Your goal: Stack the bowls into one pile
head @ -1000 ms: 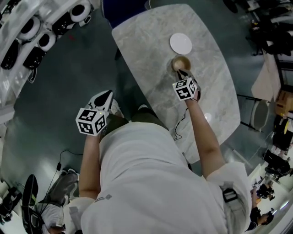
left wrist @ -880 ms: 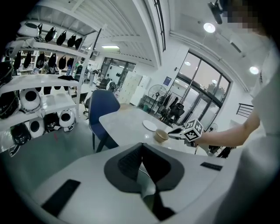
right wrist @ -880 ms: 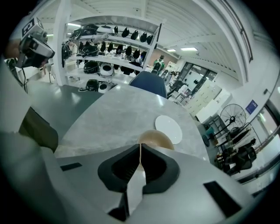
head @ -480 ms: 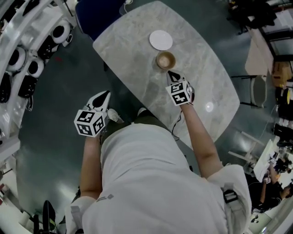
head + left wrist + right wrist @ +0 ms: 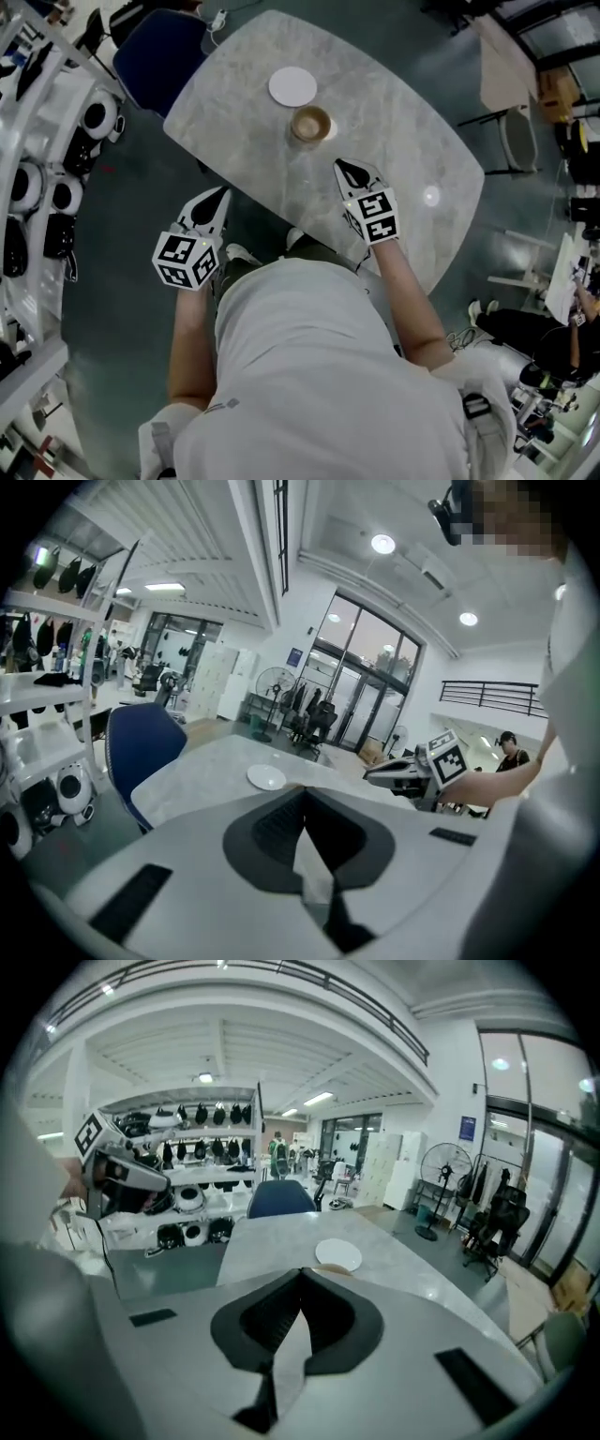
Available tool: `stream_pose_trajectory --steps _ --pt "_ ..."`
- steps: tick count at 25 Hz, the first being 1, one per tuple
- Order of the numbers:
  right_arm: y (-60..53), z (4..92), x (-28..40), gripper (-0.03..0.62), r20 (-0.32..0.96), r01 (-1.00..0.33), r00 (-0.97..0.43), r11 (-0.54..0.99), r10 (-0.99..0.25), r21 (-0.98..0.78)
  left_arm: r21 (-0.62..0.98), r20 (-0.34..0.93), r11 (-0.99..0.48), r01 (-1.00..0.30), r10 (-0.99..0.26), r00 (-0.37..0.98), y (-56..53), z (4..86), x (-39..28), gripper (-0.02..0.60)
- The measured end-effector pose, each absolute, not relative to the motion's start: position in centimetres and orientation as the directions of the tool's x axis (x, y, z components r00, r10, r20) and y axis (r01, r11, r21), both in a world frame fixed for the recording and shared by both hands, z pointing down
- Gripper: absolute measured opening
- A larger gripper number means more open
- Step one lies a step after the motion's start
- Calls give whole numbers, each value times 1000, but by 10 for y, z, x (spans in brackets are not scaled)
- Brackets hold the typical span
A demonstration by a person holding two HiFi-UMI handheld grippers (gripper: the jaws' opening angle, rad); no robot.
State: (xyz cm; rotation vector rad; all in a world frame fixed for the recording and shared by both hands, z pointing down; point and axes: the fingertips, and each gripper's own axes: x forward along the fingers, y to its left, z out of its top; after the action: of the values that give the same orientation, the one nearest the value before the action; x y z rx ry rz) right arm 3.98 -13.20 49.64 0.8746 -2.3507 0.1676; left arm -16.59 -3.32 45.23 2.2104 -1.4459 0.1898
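a tan wooden round bowl (image 5: 310, 124) stands near the middle of the grey marble oval counter (image 5: 403, 159). a white round shallow dish (image 5: 293, 86) lies just beside it at its 11 o'clock. the right tongs (image 5: 345, 170) hang near the bowl at its 5 o'clock, apart from it, jaws together and empty. the left tongs (image 5: 219, 195) are at the bowl's 8 o'clock, off the counter's edge over the dark floor (image 5: 122, 234), jaws together too, holding nothing.

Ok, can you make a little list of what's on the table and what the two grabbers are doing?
Table: grey marble oval table
Bowls: white shallow bowl, brown wooden bowl, side by side, not stacked
Left gripper: shut, empty, beside the table
Right gripper: shut, empty, above the table, short of the brown wooden bowl
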Motion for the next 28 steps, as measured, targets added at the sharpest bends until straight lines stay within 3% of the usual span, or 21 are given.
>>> stream_pose_trajectory --steps 12,28 --pt "-89 409 77 11 419 -726 -627 688 -657 -6 225 193 -519 -825 -806 560 -67 374 -119 2" --pt "-67 365 107 11 316 -790 -567 611 -761 54 128 156 -640 -758 -742 653 -83 335 -80 2"
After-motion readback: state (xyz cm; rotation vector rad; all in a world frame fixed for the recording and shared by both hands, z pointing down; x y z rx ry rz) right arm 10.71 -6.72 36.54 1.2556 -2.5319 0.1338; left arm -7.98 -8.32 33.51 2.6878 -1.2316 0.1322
